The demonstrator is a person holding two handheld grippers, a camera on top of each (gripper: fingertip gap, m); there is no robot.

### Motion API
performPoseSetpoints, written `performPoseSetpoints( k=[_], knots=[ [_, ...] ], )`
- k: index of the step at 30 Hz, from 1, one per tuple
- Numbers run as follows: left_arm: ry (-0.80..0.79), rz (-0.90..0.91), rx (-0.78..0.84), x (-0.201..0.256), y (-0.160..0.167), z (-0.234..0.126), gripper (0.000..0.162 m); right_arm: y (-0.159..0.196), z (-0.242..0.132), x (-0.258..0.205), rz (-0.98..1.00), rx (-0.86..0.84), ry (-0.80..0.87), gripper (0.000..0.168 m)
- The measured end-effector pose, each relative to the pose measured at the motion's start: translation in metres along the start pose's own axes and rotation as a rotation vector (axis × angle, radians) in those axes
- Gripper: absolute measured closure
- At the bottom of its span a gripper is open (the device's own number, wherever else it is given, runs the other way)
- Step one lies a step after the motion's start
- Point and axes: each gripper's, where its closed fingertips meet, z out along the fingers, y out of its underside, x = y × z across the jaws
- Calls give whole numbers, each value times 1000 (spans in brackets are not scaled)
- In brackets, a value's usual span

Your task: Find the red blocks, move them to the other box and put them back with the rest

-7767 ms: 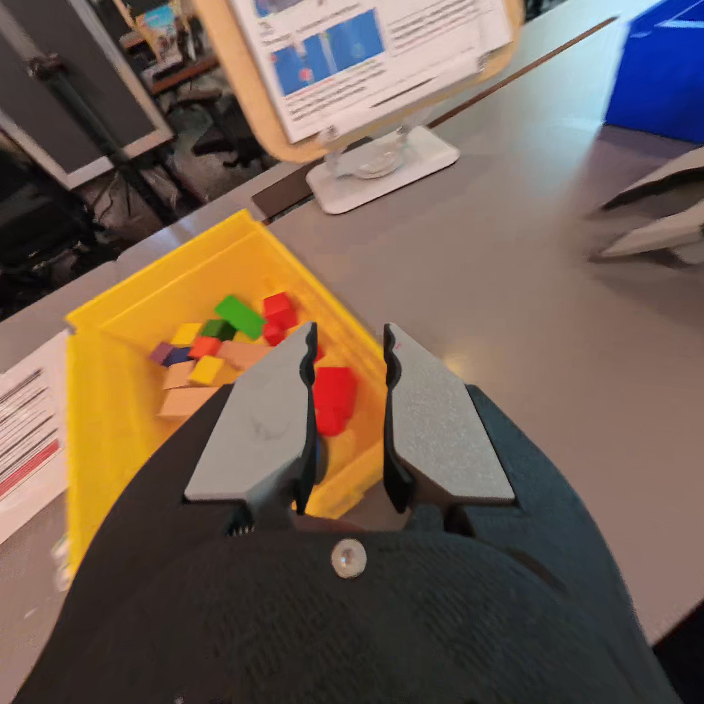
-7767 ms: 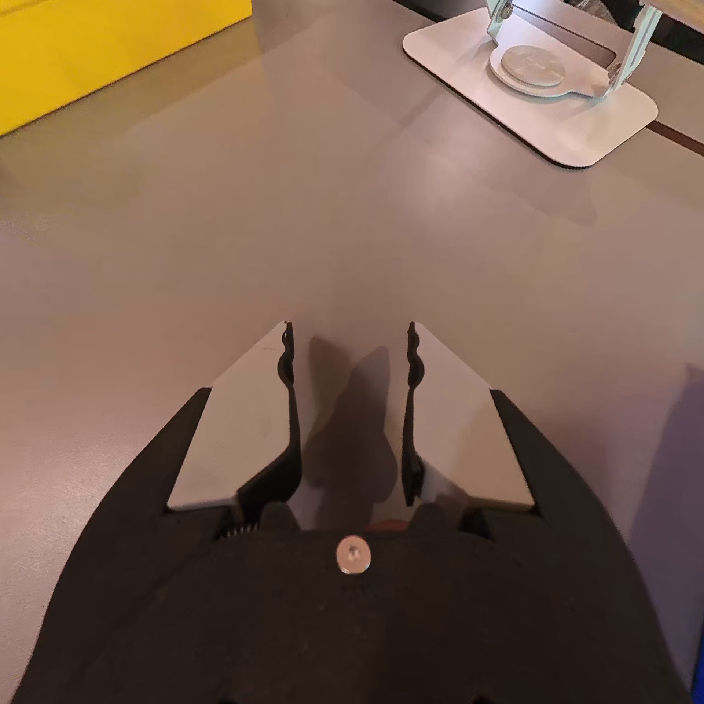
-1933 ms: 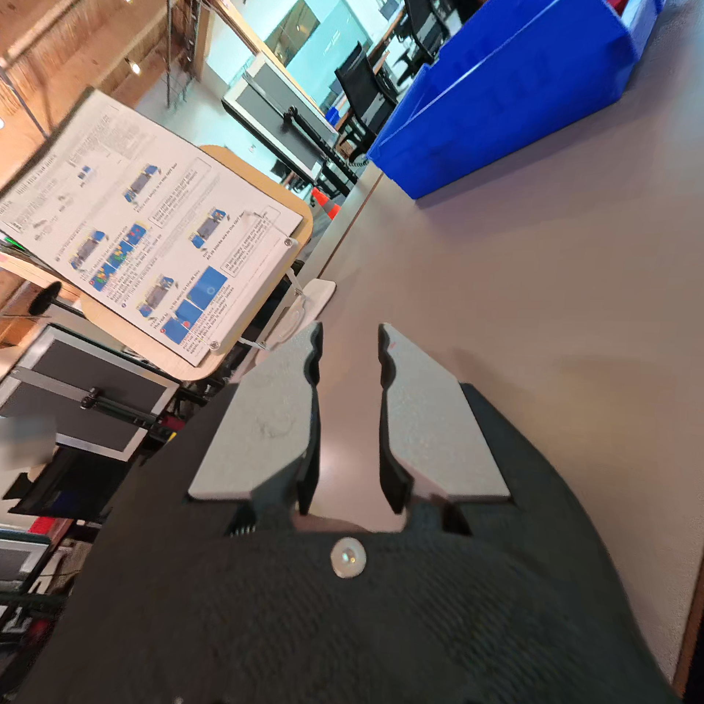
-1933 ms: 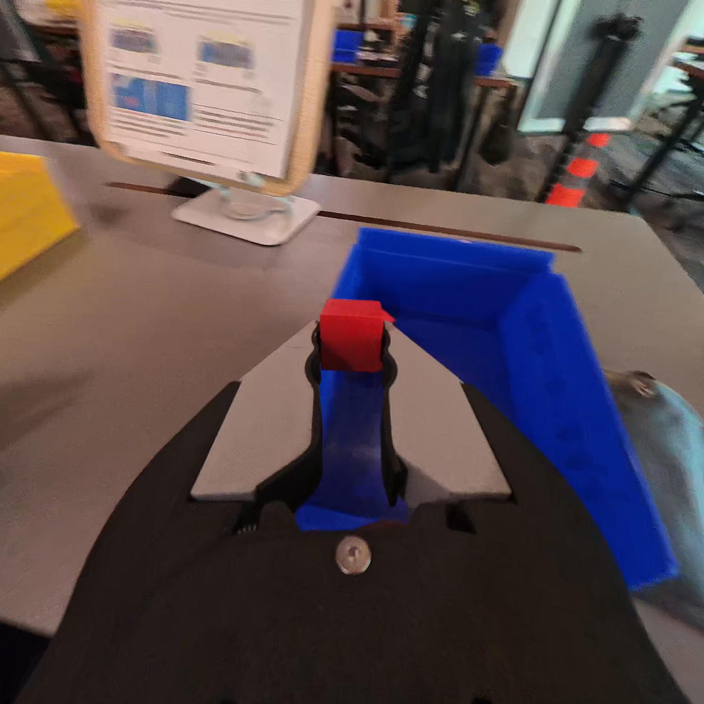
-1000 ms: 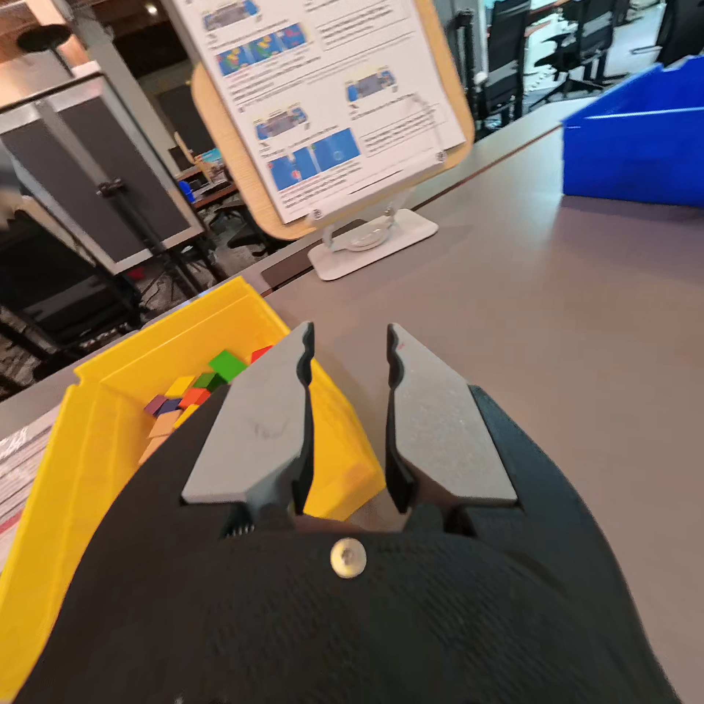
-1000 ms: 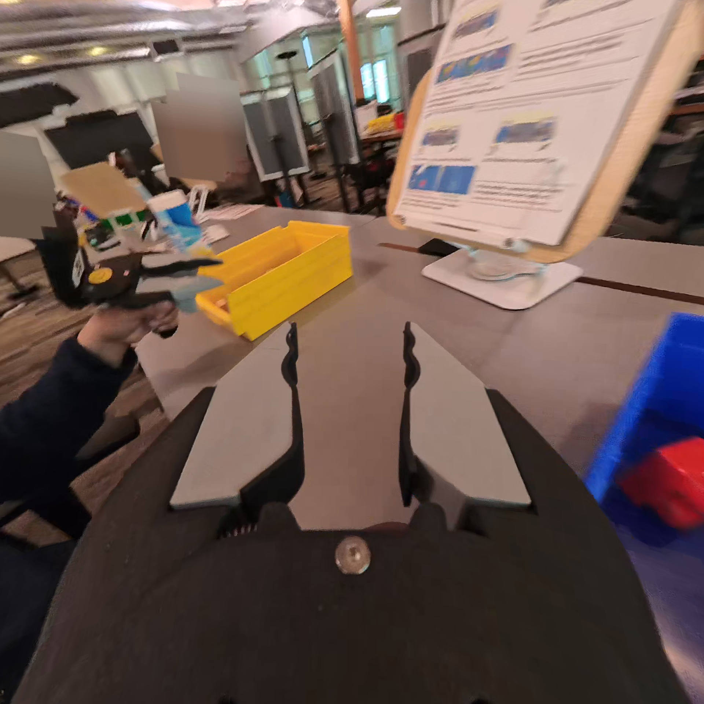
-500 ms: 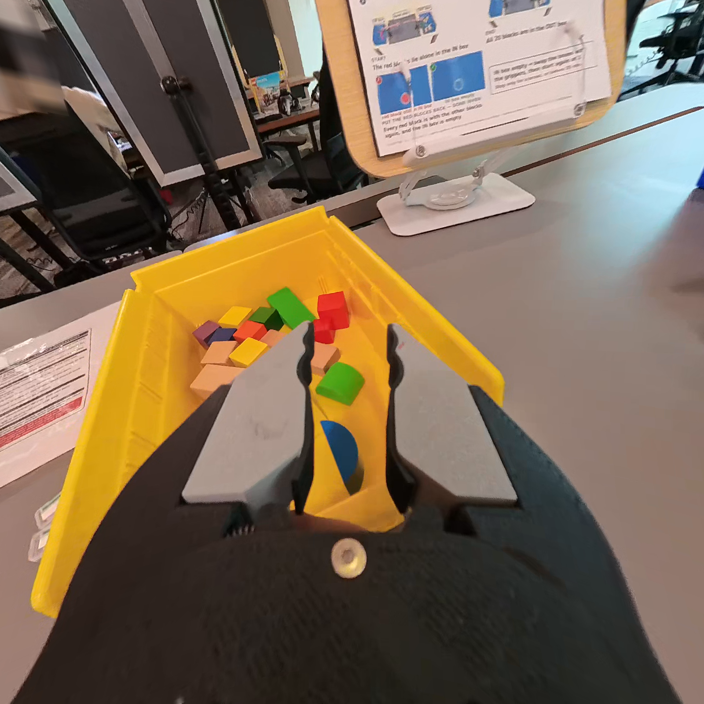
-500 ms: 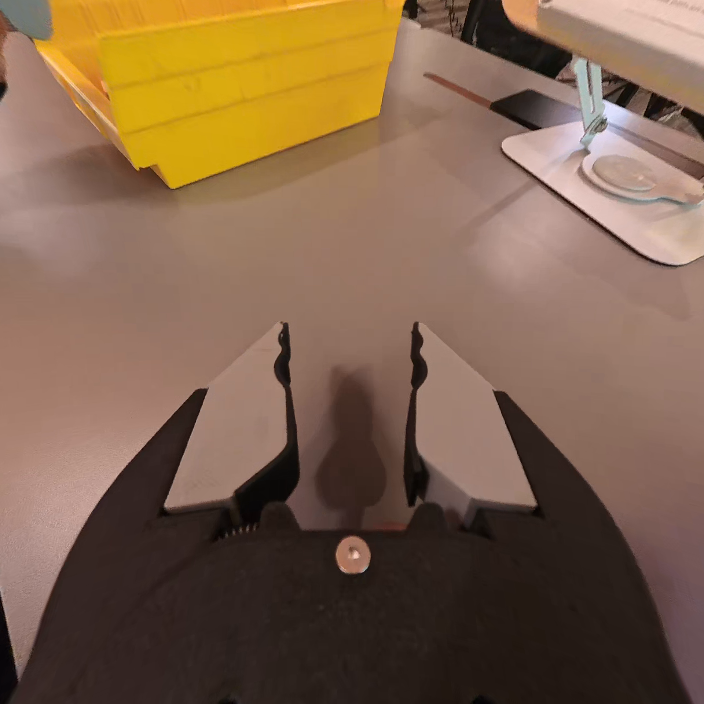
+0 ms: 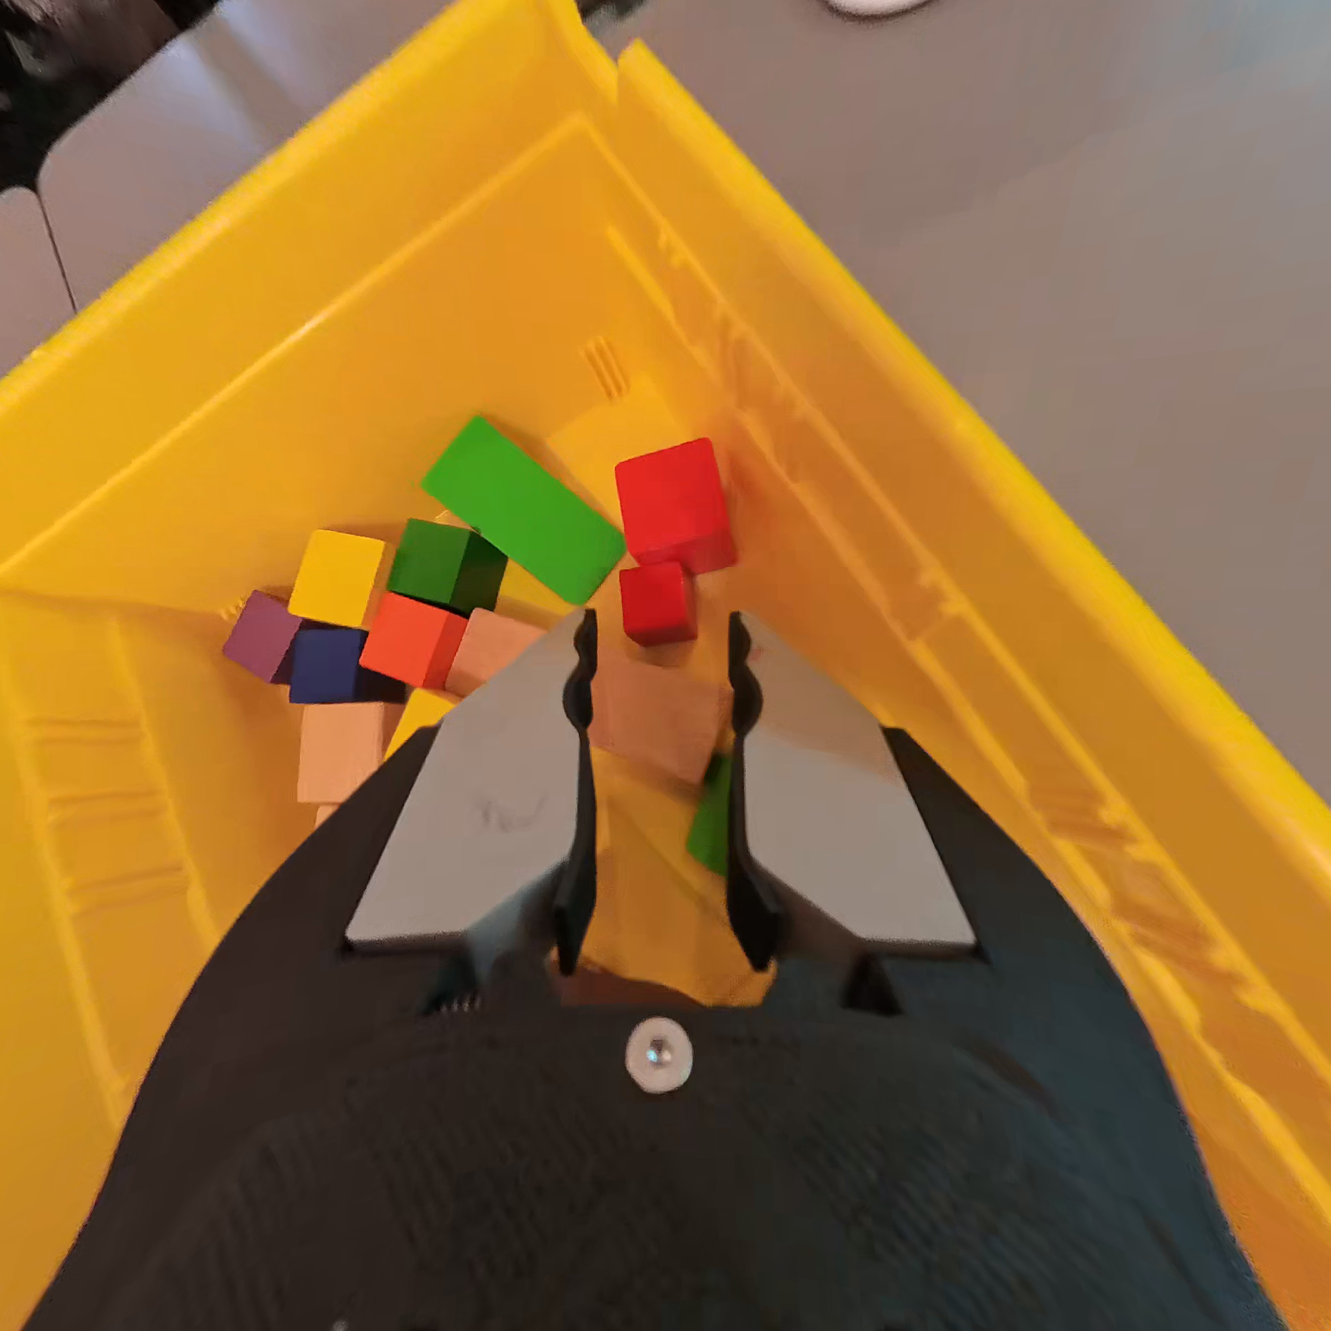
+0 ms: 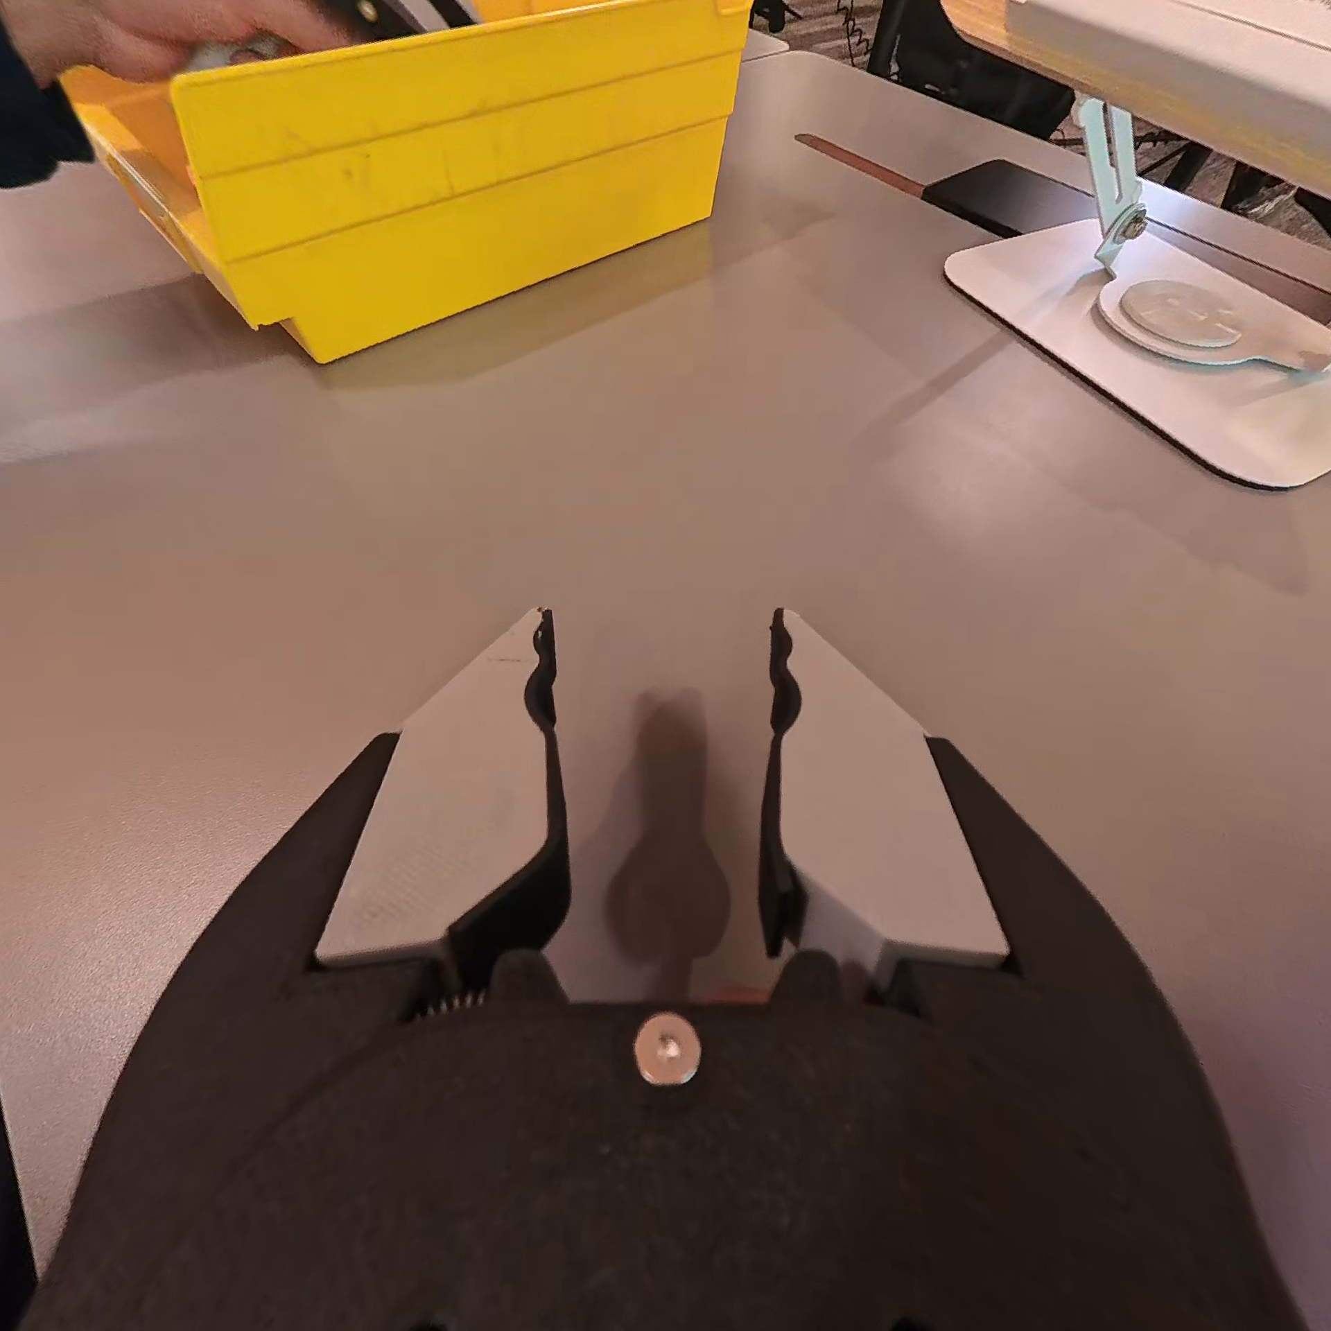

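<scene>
My left tool (image 9: 659,623) now hangs inside the yellow box (image 9: 302,302), its fingers spread and gripping nothing; half a second ago it was still above the near rim, looking across the whole box toward the document stand. The tips sit just short of the small red block (image 9: 657,601), which lies in line with the gap between them. Touching that block from behind is the larger red block (image 9: 673,504), close to the box's right wall. A long light-green block (image 9: 522,510) leans beside the pair, with a dark green cube (image 9: 446,565), a yellow cube (image 9: 337,576), an orange cube (image 9: 412,639), a navy cube (image 9: 328,666) and a purple one (image 9: 261,635) clustered to the left. A plain wooden block (image 9: 659,720) shows between my fingers, and a sliver of another green piece (image 9: 709,814) lies under the right finger.

My right tool (image 10: 662,623) hovers low over the grey bench (image 10: 288,576), released and empty, much as it was half a second ago, though the yellow box (image 10: 461,173) now sits a little farther into view. A hand (image 10: 144,32) reaches over that box's far left end. The white stand base (image 10: 1152,338) stands at right.
</scene>
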Motion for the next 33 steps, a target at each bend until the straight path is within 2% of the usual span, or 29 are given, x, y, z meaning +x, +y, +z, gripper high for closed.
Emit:
performPoseSetpoints(
  k=[4, 5, 6, 10, 13, 16, 18, 20, 22, 27, 29, 31, 33],
  knots=[
    [-1, 11, -108, -3, 12, 22, 131, -1, -1, 0, 5, 9, -2, 111],
    [-1, 9, -111, -3, 12, 24, 137, -1, -1, 0, 7, 12, -4, 111],
    [0, 3, -101, -3, 11, 25, 141, -1, -2, 0, 9, 14, -6, 111],
    [-22, 12, -12, 1, 1, 15, 143, -2, -2, -1, 7, 17, -14, 111],
    [-135, 63, 116, -7, -12, -16, 143, -2, -3, -1, 6, 23, -11, 111],
    [-210, 98, 369, 3, -37, -77, 143, -5, -5, 0, 17, 44, -9, 111],
    [-204, 157, 526, 32, -46, -123, 143, -8, -8, 2, 36, 66, -15, 112],
    [-152, 255, 667, 81, -51, -164, 143, -15, -14, 1, 69, 90, -35, 112],
    [-131, 372, 742, 131, -47, -189, 143, -34, -26, -9, 105, 147, -85, 112],
    [-99, 625, 907, 233, -44, -224, 143, -89, -68, -64, 110, 266, -238, 114],
    [-119, 681, 960, 256, -47, -236, 143, -100, -77, -87, 81, 282, -285, 113],
    [-71, 719, 961, 276, -45, -238, 143, -105, -83, -106, 54, 287, -326, 112],
    [-98, 749, 982, 284, -46, -240, 143, -108, -85, -120, 42, 286, -361, 112]
  ],
)
